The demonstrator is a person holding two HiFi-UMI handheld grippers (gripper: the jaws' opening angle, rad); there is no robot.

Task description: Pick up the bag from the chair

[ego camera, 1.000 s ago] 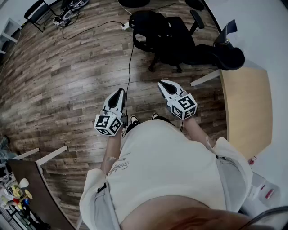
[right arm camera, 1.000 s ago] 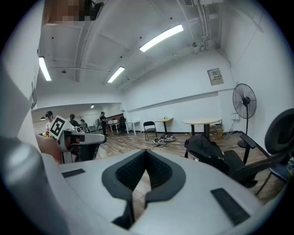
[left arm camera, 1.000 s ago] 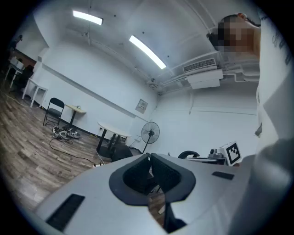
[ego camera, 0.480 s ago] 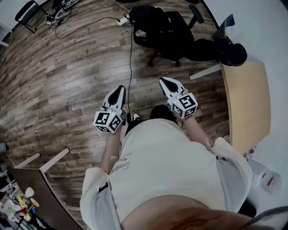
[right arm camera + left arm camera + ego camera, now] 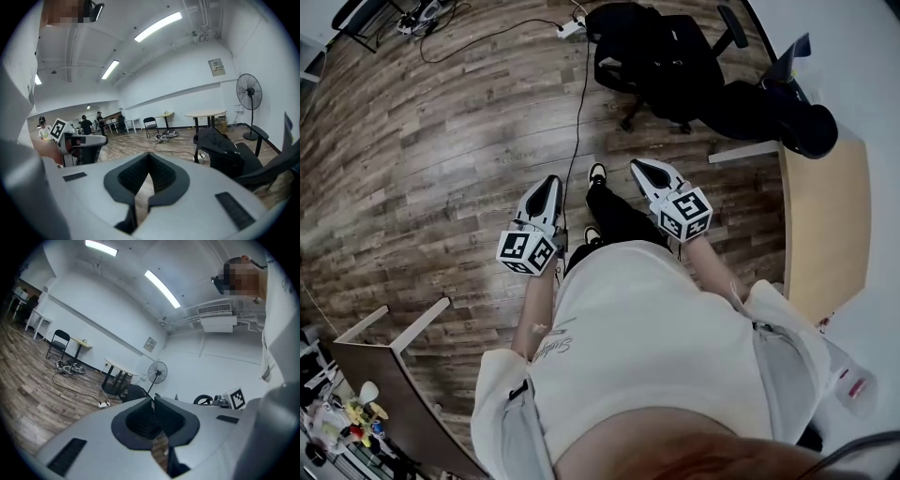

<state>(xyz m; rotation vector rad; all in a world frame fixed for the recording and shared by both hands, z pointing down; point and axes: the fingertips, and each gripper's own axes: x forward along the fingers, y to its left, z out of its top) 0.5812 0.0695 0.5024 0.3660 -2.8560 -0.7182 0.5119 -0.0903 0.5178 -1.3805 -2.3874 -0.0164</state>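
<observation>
The floor [image 5: 441, 141] is matt brown wood plank with visible grain, and beside the chair [image 5: 750, 103] the desk [image 5: 825, 216] top is smooth pale wood. On that chair the bag [image 5: 628, 56] looks like soft, matt black cloth. The left claw [image 5: 551, 180] and right claw [image 5: 637, 166] have smooth white plastic shells with ribbed black pads.

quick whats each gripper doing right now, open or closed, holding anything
Left gripper: closed, holding nothing.
Right gripper: closed, holding nothing.
</observation>
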